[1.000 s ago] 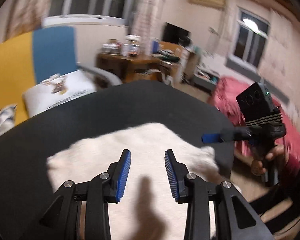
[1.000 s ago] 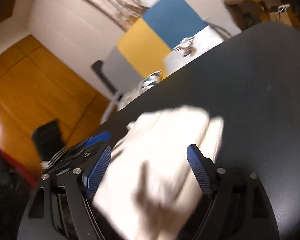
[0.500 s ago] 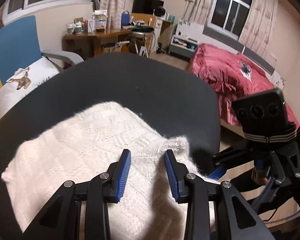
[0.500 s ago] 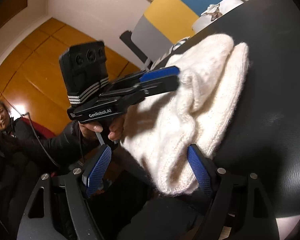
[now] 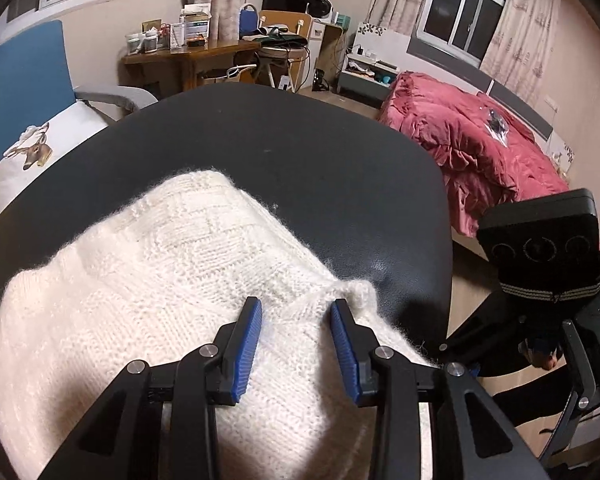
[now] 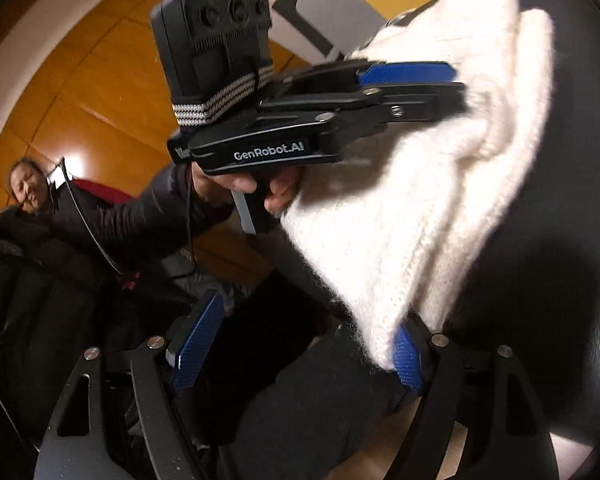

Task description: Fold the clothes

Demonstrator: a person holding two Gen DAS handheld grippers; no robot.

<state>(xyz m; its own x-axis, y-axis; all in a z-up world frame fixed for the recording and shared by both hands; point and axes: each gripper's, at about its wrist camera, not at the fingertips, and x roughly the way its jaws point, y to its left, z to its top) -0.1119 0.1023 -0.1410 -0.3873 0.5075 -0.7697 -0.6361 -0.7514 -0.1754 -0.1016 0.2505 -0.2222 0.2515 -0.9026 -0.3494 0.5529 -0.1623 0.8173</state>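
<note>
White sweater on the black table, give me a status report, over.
Left claw open, poised over white sweater. Right claw open at its near corner, off the black table edge. Sweater folded, overhanging the edge. Nothing in the way.

Far half of the black table (image 5: 320, 152) is bare, so there's plenty of room to reach across there. The near half is buried under the white sweater (image 5: 172, 280). Off the table's right edge it's tight: the right gripper (image 6: 300, 344) sits low by the corner, with the red bed (image 5: 480, 148) just beyond.
</note>
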